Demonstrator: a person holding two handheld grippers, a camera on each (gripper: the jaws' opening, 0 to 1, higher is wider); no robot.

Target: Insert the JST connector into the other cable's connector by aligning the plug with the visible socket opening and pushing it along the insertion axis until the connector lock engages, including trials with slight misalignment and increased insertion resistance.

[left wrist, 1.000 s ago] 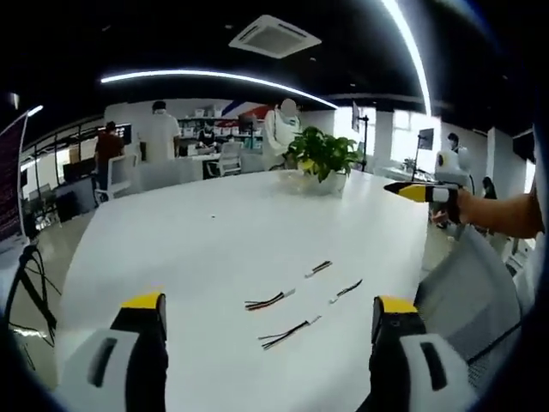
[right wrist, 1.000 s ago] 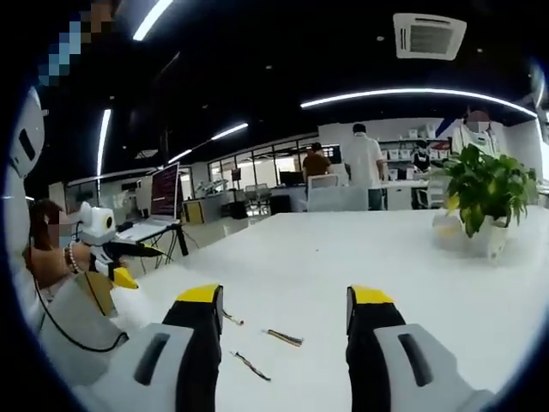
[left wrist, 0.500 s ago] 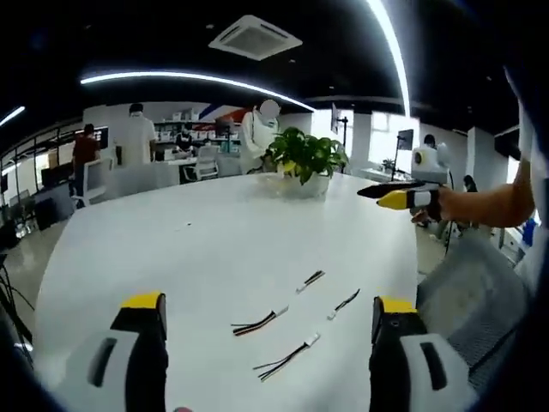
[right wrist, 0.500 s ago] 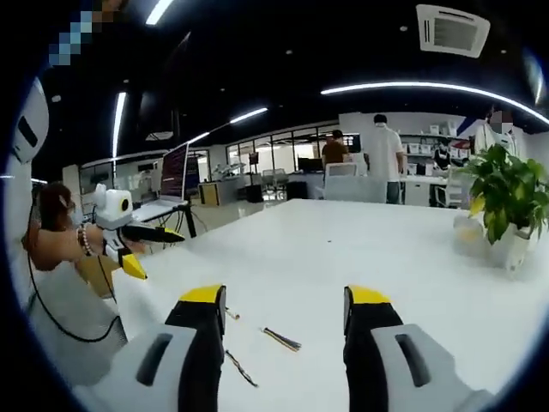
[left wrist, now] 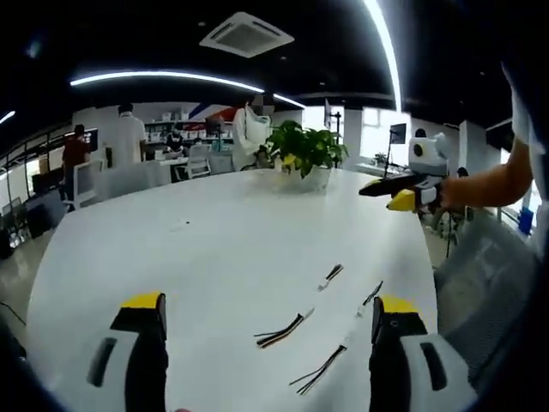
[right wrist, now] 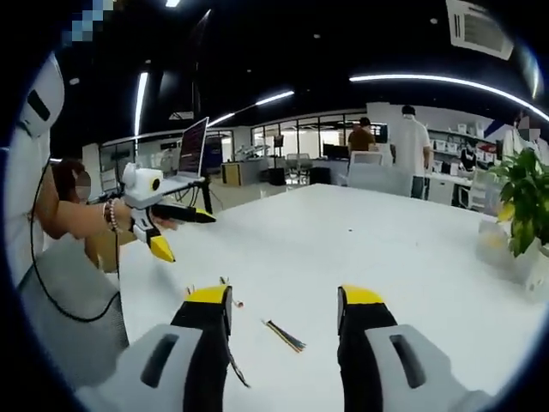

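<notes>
Left gripper view: four cables (left wrist: 284,329), plant (left wrist: 305,148).

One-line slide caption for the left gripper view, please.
Open left gripper held above four loose cables on a white table, right gripper raised nearby.

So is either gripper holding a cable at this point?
No. In the left gripper view the left gripper is open above four cables lying loose on the white table, and the right gripper is open and empty too.
</notes>
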